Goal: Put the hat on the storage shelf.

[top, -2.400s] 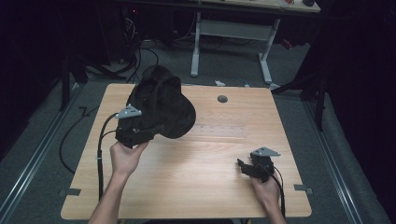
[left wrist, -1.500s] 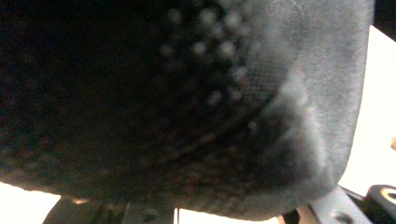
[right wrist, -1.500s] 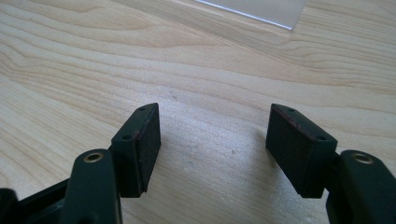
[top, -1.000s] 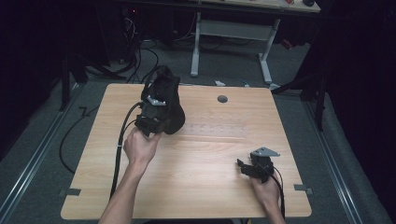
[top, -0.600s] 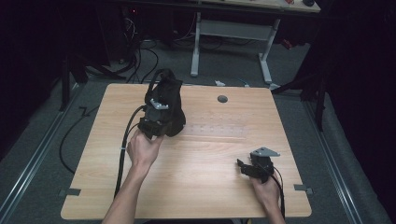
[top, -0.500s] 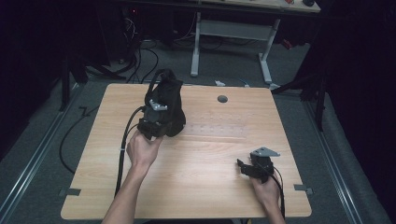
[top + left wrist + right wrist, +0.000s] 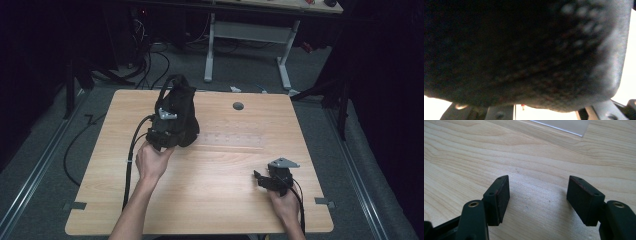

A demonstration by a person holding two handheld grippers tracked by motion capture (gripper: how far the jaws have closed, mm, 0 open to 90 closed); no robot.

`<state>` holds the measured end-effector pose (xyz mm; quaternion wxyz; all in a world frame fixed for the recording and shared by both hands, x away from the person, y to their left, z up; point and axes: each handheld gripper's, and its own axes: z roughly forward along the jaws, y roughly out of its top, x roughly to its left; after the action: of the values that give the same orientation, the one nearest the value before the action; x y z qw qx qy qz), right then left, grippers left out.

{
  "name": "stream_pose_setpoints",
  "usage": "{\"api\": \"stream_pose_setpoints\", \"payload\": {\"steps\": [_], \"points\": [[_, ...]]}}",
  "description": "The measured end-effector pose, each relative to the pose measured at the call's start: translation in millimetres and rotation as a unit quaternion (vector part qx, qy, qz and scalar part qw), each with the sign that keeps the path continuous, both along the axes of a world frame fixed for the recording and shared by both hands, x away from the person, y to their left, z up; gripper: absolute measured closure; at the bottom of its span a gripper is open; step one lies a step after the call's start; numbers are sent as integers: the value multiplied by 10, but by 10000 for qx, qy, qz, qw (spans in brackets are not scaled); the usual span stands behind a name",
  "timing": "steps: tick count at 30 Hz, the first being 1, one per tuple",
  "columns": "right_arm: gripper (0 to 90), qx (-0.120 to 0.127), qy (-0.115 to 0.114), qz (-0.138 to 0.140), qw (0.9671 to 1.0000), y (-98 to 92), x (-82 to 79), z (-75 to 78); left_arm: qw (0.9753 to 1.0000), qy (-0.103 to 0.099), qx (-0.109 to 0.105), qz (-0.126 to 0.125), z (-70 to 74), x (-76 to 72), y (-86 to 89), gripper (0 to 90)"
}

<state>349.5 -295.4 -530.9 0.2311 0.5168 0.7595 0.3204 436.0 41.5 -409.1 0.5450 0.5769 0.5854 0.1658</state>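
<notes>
A black bag (image 7: 181,102) stands upright on the wooden table (image 7: 220,200), left of centre toward the far edge, its handle loop on top. My left gripper (image 7: 171,125) presses into the bag's near side, its grey plate facing up. In the left gripper view, black fabric (image 7: 524,50) lies right against the camera and hides the jaws; they seem closed on the bag. My right gripper (image 7: 260,179) rests on the table at the near right, far from the bag. In the right gripper view that gripper (image 7: 537,182) is open, with bare wood between its pads.
A clear plastic strip (image 7: 230,140) lies flat across the table's middle, also seen as a strip (image 7: 564,125) ahead of the right jaws. A round grommet hole (image 7: 238,106) sits near the far edge. Behind stands a white-legged desk (image 7: 250,35); cables (image 7: 145,55) run over the floor.
The bag hung spread out above the table's left side; my left gripper has carried it forward and set it upright on the table. The right gripper has stayed still.
</notes>
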Motion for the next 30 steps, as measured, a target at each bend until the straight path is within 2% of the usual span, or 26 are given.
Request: {"api": "stream_pose_setpoints", "payload": {"steps": [4, 7, 19, 20, 27, 30], "points": [[352, 1, 1, 0, 10000, 0, 0, 0, 10000, -28, -66, -12, -12, -9, -15, 615], [352, 0, 1, 0, 10000, 0, 0, 0, 10000, -59, -23, -20, -26, -14, -30, 594], [350, 7, 8, -4, 10000, 1, -1, 0, 9996, -200, -157, 78, -68, -10, 13, 303], [349, 2, 3, 4, 10000, 0, 0, 0, 9996, -214, -131, 96, -72, -6, 16, 245], [349, 6, 7, -2, 10000, 1, 0, 0, 9988, -378, 15, 310, -93, 14, 24, 148], [349, 1, 3, 4, 10000, 0, 0, 0, 9990, -344, -112, 259, -99, 24, 33, 148]]}}
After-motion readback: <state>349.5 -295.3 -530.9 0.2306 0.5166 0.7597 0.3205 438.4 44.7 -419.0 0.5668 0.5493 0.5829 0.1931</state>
